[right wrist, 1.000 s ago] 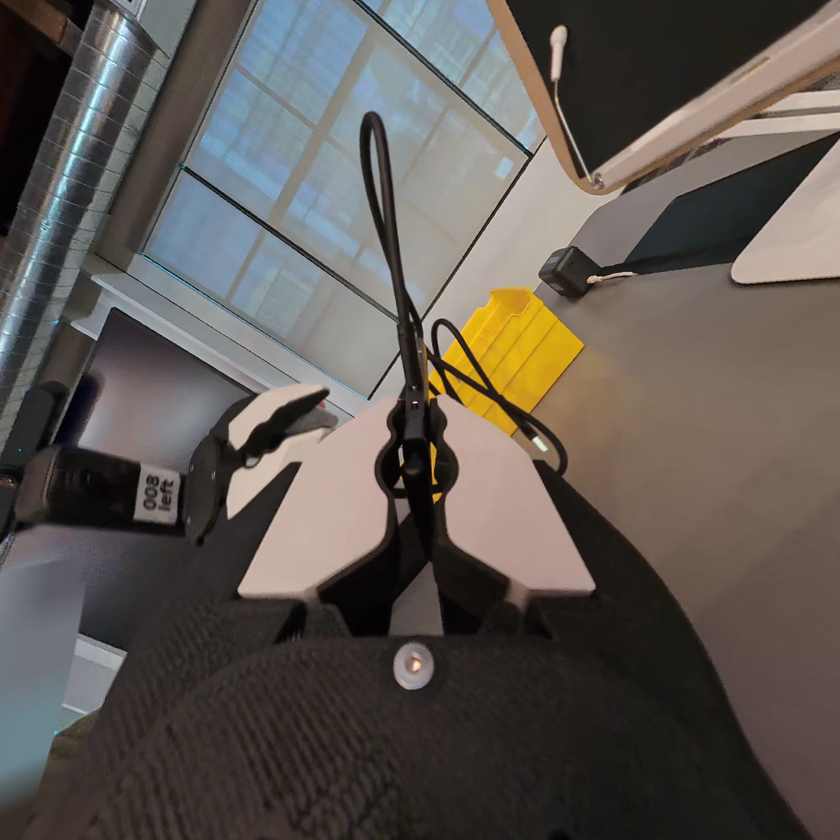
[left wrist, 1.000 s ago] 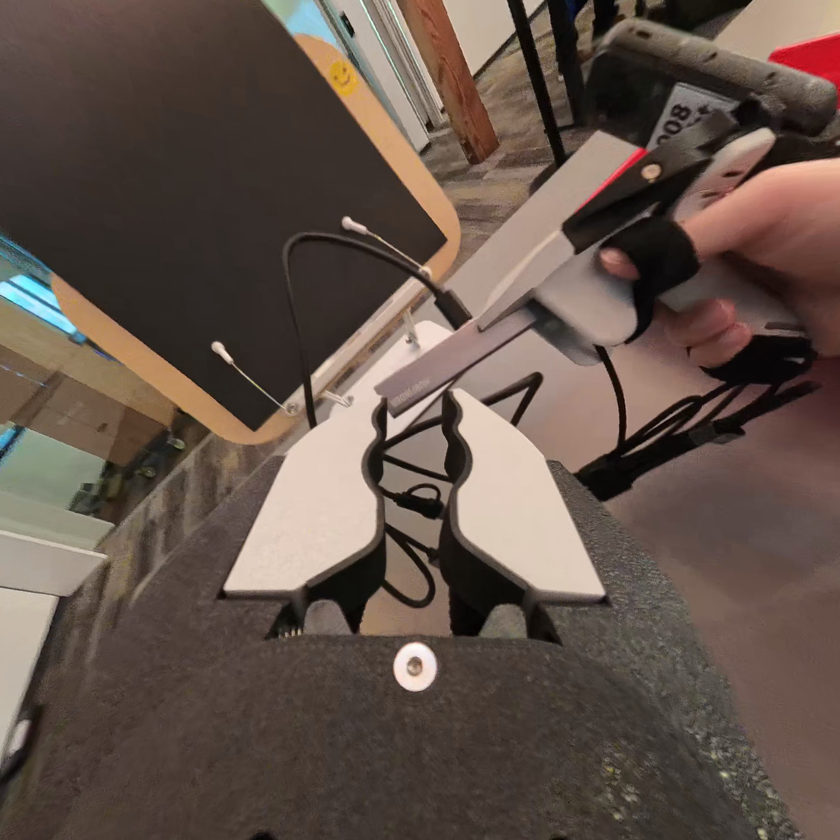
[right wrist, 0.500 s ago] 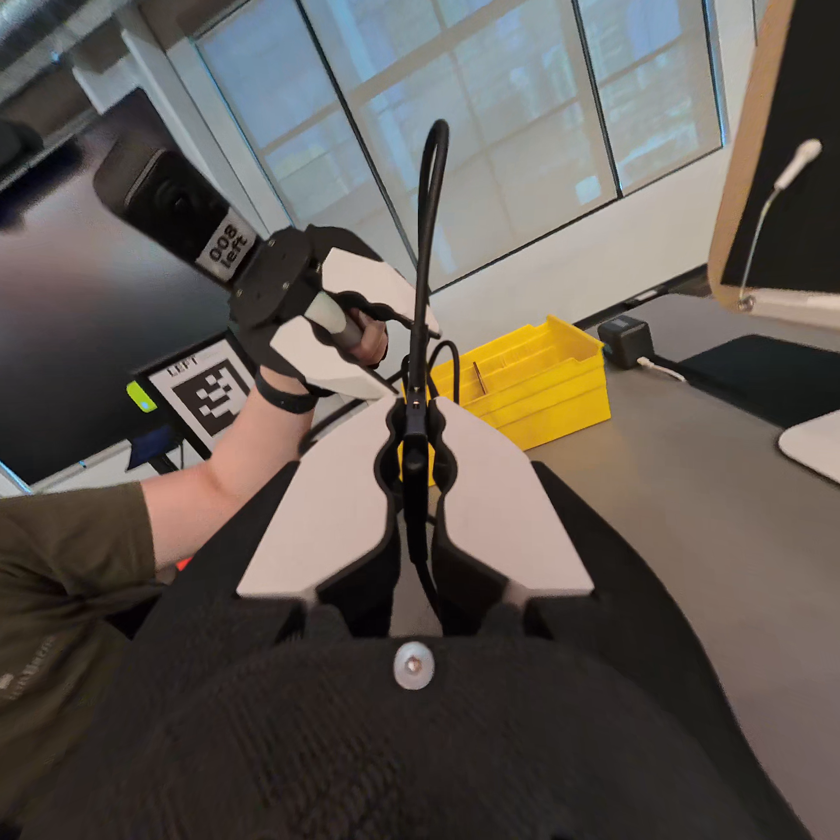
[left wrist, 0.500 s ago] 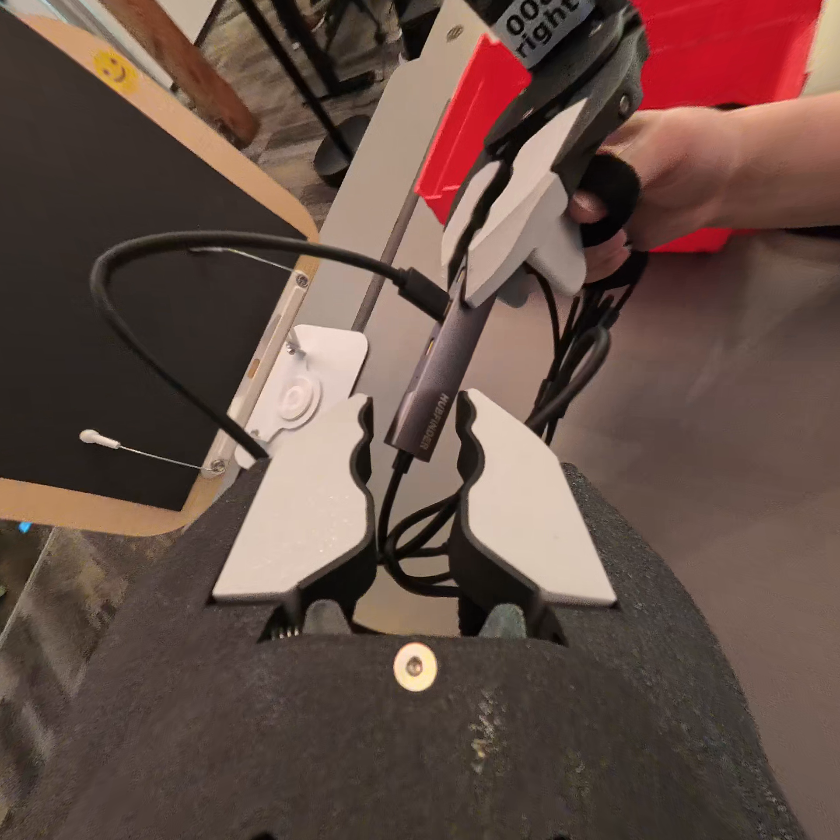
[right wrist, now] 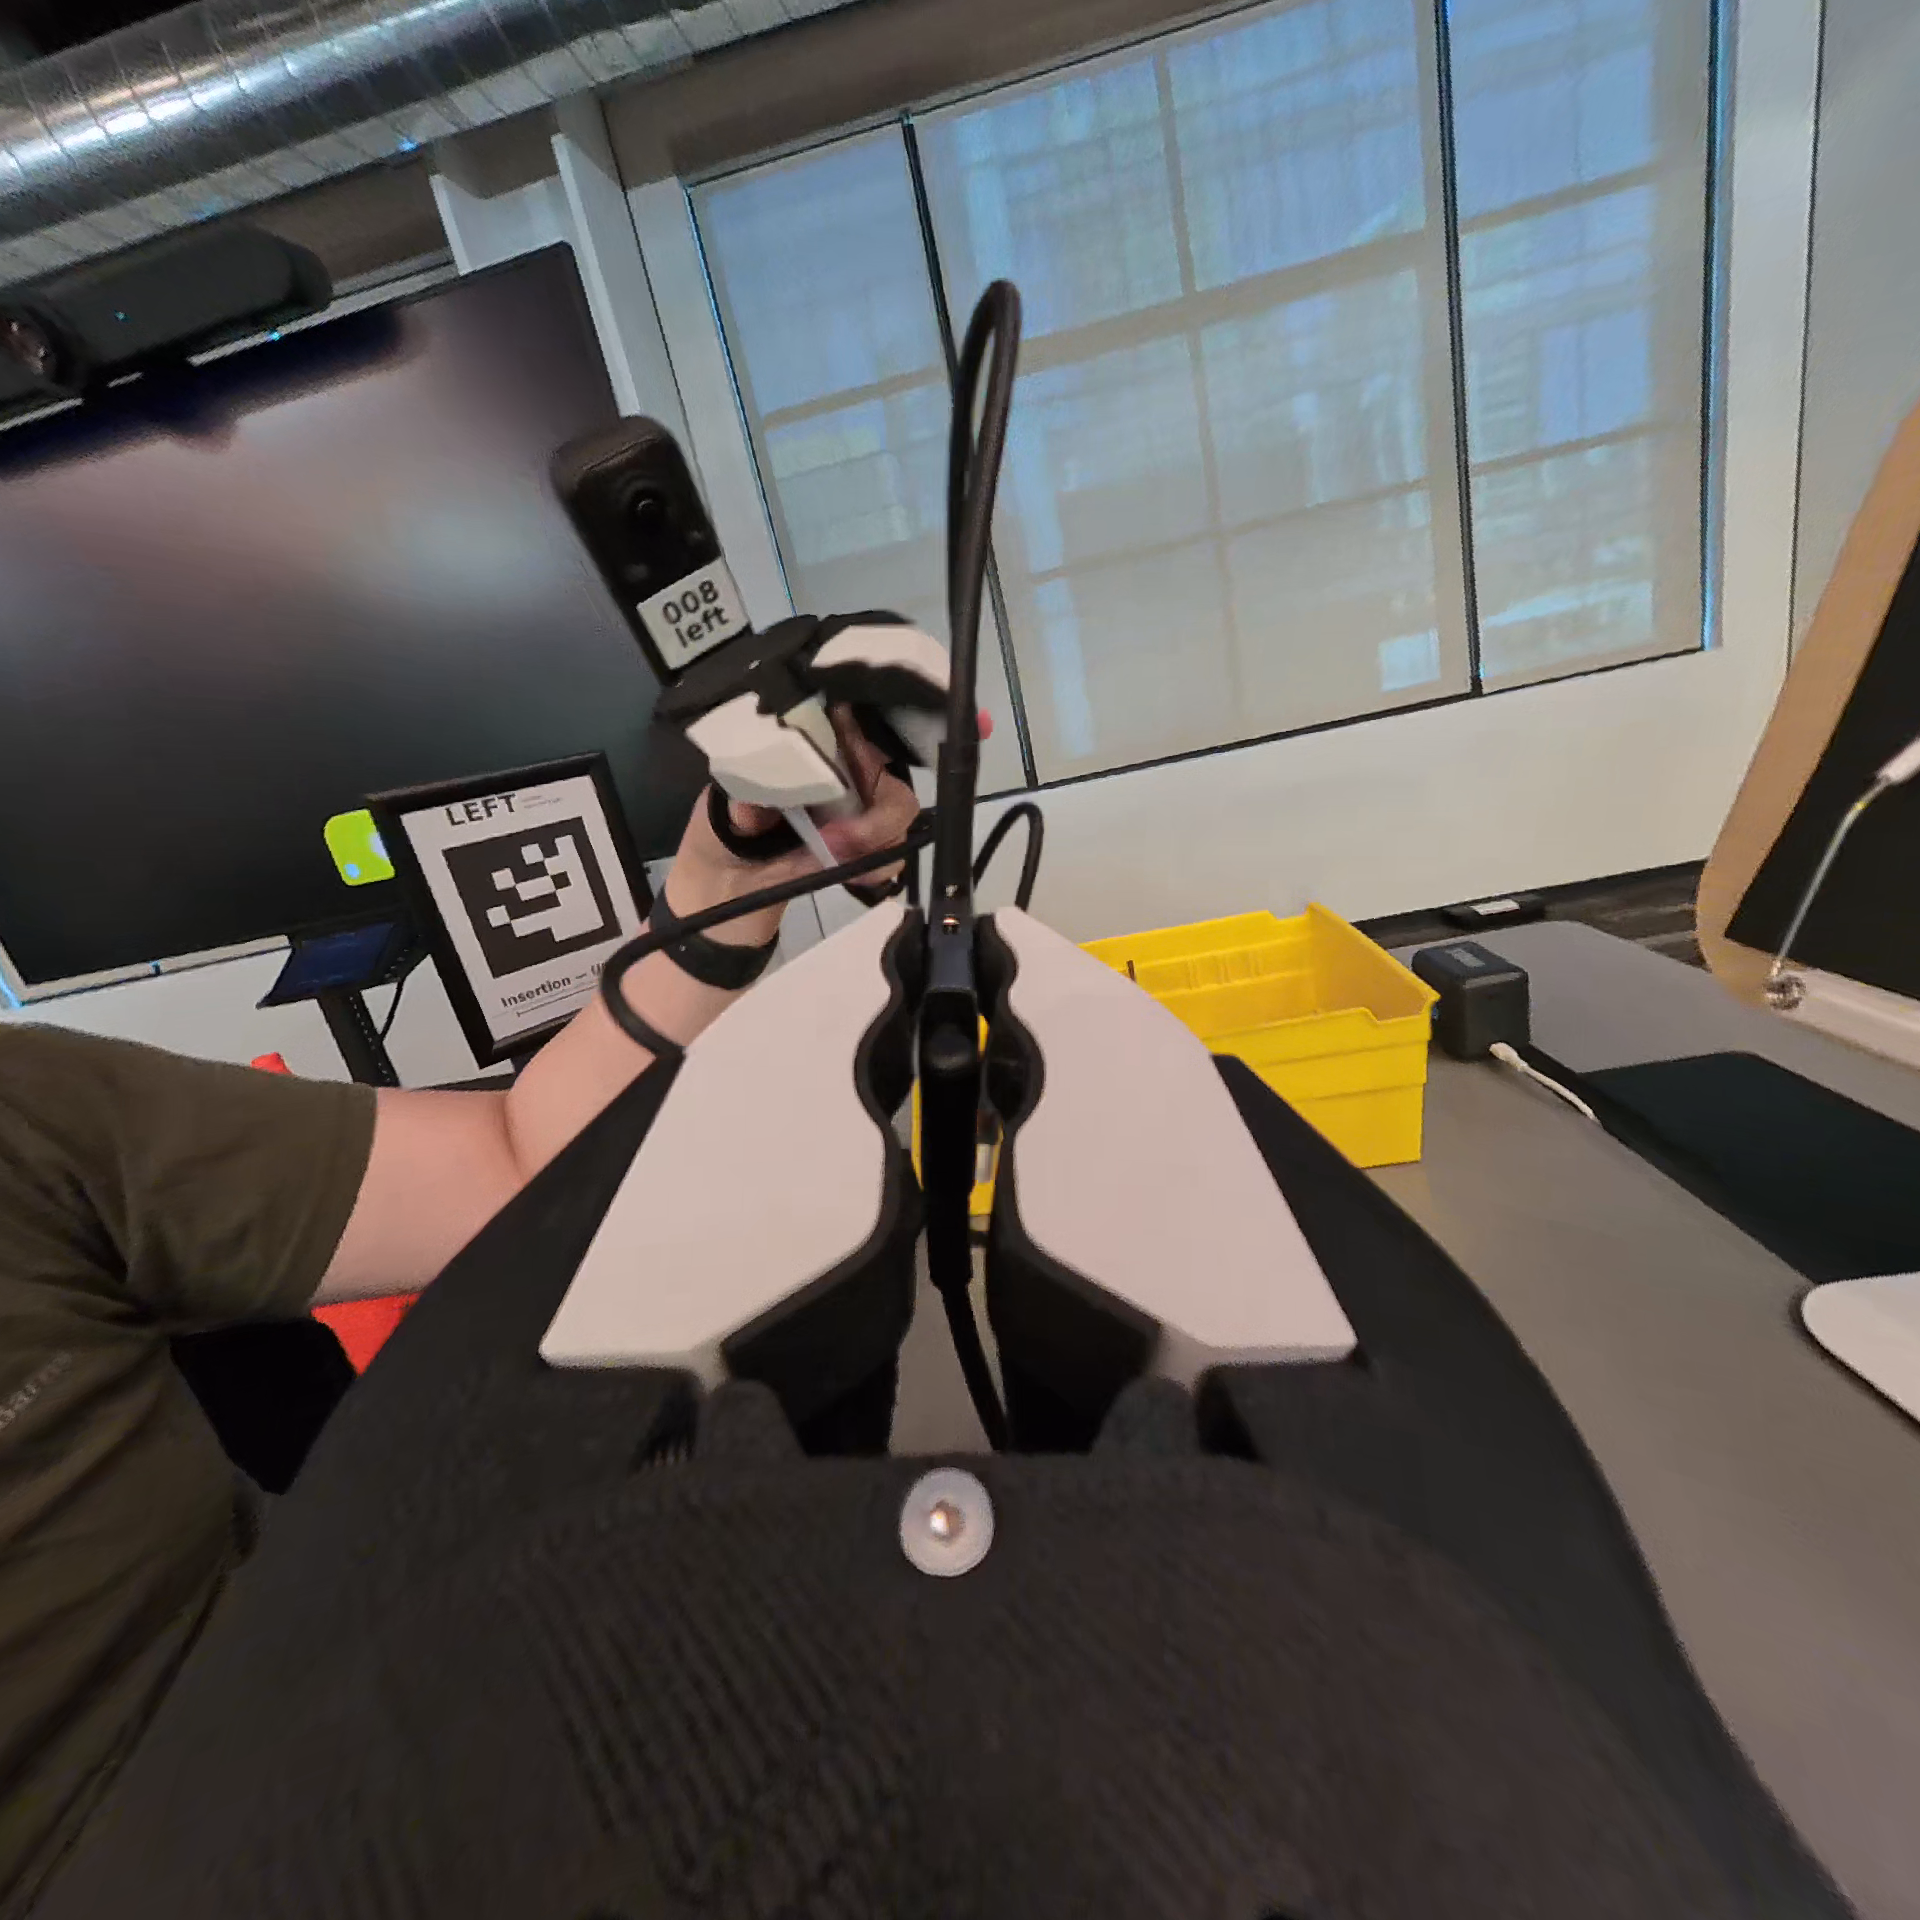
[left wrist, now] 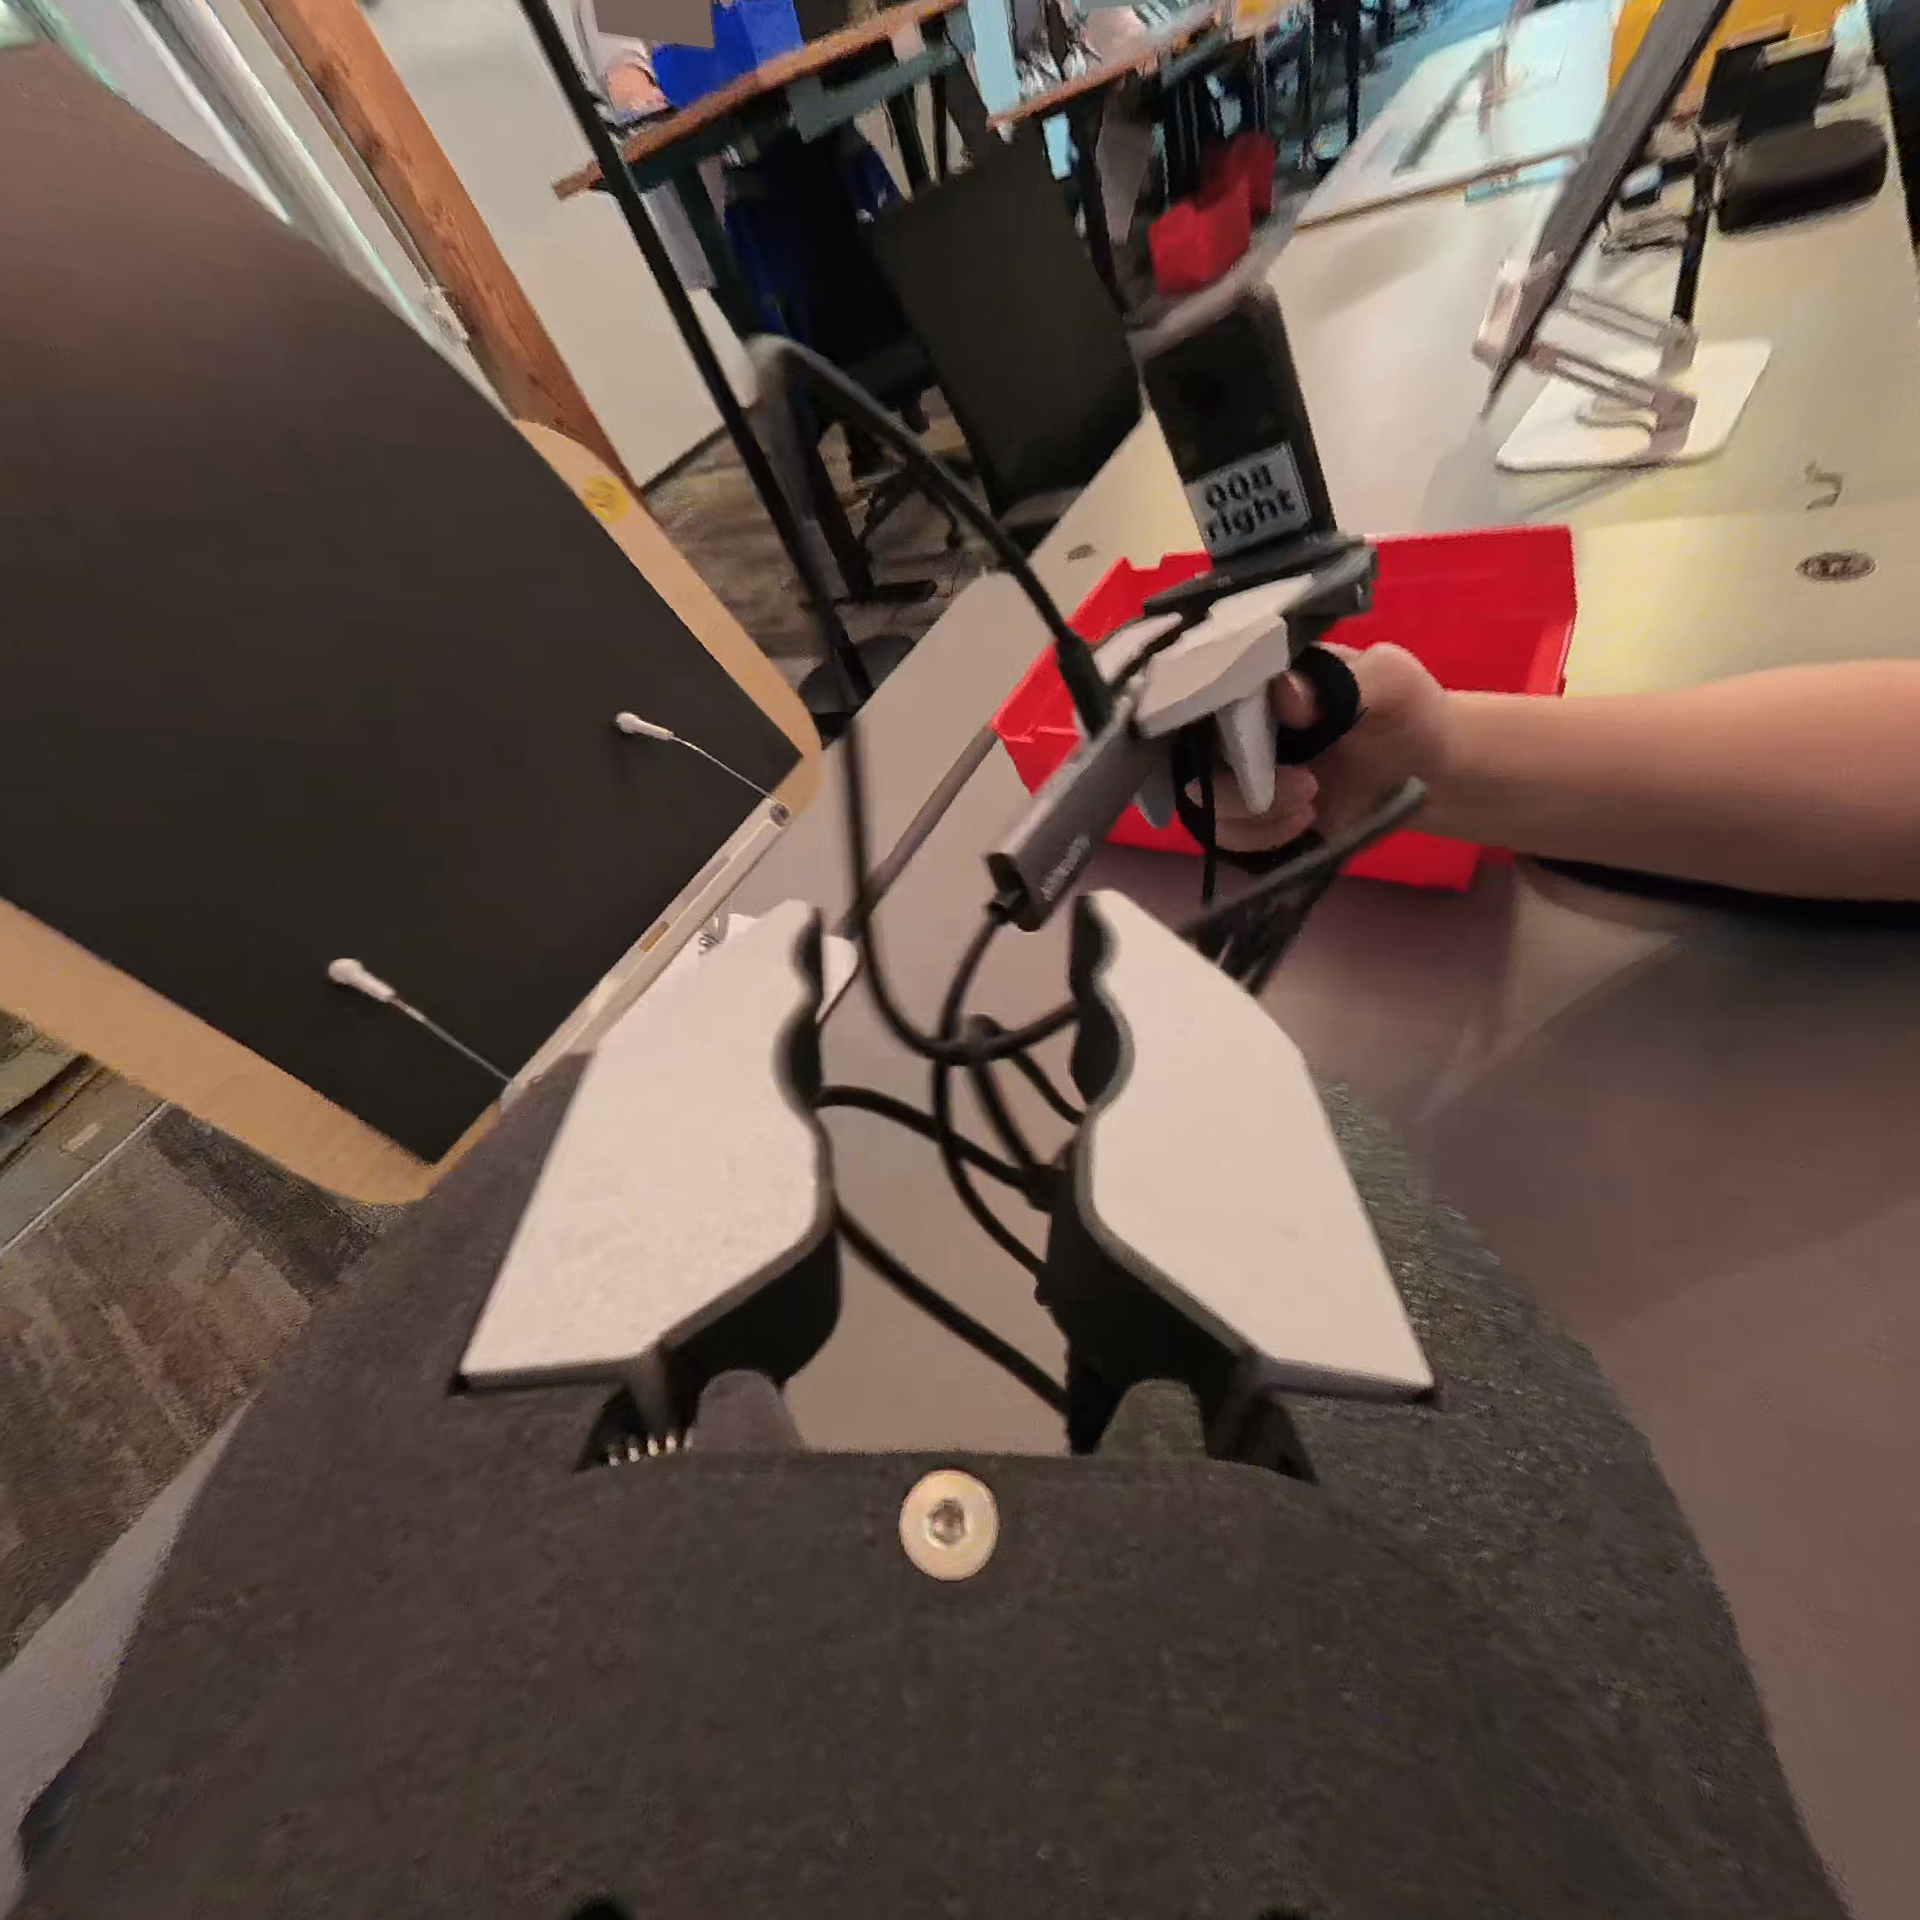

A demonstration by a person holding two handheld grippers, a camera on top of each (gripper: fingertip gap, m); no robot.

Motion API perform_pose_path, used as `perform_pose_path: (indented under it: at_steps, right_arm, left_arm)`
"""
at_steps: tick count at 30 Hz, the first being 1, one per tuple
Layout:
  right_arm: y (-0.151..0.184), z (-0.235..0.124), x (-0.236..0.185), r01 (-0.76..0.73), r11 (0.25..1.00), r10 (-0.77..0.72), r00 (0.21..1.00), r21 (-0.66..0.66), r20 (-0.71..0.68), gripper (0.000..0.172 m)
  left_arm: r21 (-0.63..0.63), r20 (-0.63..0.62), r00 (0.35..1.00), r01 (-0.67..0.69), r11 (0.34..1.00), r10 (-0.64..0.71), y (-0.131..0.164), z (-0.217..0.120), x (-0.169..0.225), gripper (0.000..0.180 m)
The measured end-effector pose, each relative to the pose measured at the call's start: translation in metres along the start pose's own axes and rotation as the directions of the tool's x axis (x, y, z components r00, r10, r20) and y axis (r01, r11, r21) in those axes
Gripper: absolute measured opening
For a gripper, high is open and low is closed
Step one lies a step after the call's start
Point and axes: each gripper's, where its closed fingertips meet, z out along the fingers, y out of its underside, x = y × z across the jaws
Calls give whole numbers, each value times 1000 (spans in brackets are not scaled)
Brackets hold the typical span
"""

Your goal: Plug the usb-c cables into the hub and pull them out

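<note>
My right gripper is shut on the grey USB-C hub, seen edge-on between its pads. A black cable is plugged into the hub and arcs up and over. In the left wrist view the hub sticks out of the right gripper toward me, with the cable's plug in its side and its own lead hanging from its near end. My left gripper is open and empty, its tips just short of the hub's near end. It also shows in the right wrist view, held up by a hand.
Loose black cables lie on the grey table under my left fingers. A red bin stands behind the right gripper. A yellow bin and a black adapter stand ahead. A black board with tan rim stands at the left. About 10 centimeters separates my left fingertips from my right.
My left jaws have widened and the left gripper has drawn back, so the hub's end no longer sits between its fingers. The right gripper has kept hold of the hub while turning.
</note>
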Motion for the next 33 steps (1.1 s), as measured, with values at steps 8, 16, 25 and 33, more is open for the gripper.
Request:
perform_pose_path:
  at_steps: [8,16,25,33]
  right_arm:
    - [2,3,-21,116,993,-114,990,-11,88,9]
    - [8,8,-43,290,957,-285,948,-9,143,10]
    - [7,5,-44,386,922,-387,911,32,141,10]
    - [7,7,-37,376,926,-375,920,7,115,16]
  left_arm:
    - [53,-144,985,100,994,-91,-3,-7,10,70]
    - [21,-367,928,82,996,-69,14,40,69,43]
    - [120,-324,945,-2,993,41,13,46,71,16]
    - [129,-215,969,-99,987,125,16,48,65,10]
